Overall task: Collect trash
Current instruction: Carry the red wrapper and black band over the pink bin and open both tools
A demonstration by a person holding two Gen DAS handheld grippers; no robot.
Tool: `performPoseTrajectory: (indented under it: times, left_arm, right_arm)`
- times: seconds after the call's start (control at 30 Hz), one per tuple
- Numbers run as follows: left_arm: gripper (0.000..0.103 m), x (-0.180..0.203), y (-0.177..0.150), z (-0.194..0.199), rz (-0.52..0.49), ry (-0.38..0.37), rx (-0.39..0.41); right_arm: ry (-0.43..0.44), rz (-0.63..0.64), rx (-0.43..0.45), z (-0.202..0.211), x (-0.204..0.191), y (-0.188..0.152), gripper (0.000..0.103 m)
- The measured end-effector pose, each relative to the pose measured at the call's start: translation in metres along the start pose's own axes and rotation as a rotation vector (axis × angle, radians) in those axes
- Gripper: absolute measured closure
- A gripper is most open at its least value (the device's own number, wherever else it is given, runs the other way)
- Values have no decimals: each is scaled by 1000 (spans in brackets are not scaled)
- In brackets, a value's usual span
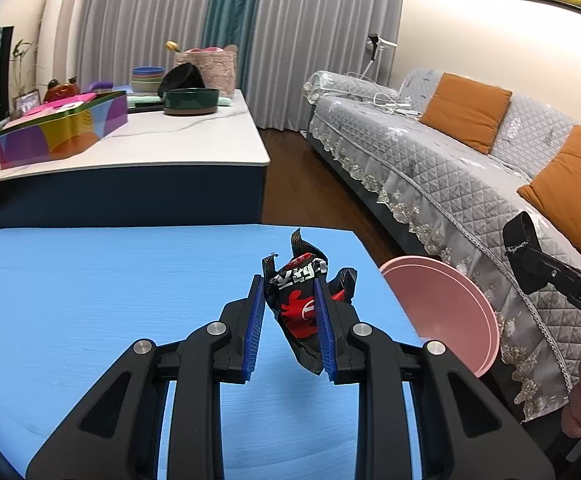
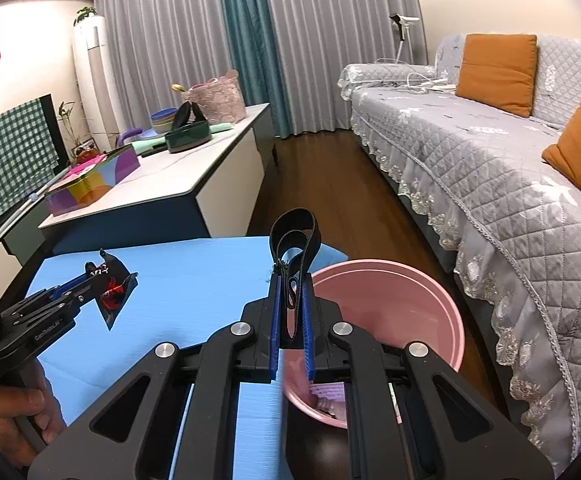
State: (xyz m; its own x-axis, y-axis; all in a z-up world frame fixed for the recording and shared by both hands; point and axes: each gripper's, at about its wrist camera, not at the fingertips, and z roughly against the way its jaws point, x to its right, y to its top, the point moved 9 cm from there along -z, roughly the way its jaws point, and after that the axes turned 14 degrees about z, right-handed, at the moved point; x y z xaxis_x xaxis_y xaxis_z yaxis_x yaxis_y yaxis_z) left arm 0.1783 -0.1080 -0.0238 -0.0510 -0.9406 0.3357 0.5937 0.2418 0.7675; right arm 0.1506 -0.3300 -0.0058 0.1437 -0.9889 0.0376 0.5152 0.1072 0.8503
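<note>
My left gripper (image 1: 288,284) is shut on a crumpled black and red snack wrapper (image 1: 302,308) and holds it above the blue table (image 1: 90,300). It also shows at the left of the right wrist view (image 2: 90,280) with the wrapper (image 2: 112,296). My right gripper (image 2: 290,280) is shut on a looped black zipper strip (image 2: 294,248), held at the left rim of a pink basin (image 2: 390,320). The basin (image 1: 442,308) stands off the table's right edge. Something pale lies in the basin's bottom.
A white-topped cabinet (image 1: 162,140) behind the table carries a colourful box (image 1: 62,128), bowls and a dark green pan (image 1: 190,100). A grey quilted sofa (image 1: 450,168) with orange cushions runs along the right. Dark wood floor (image 2: 322,184) lies between.
</note>
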Motion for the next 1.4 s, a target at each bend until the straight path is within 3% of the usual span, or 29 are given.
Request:
performPoseTrajectory:
  times: [0.4, 0.8, 1.27, 1.4]
  left_arm:
    - [78, 34, -12, -14, -48, -46, -35]
    - [78, 70, -3, -30, -76, -93, -43]
    - [78, 133, -12, -66, -149, -158, -80]
    - [77, 148, -9, -74, -167, -200, -88]
  right_arm:
    - [-53, -46, 0, 0, 30, -3, 93]
    - [-91, -54, -20, -13, 48, -10, 93]
    - [-112, -65, -43, -31, 67, -16, 92]
    - [-117, -78, -58, -36, 73, -19, 88]
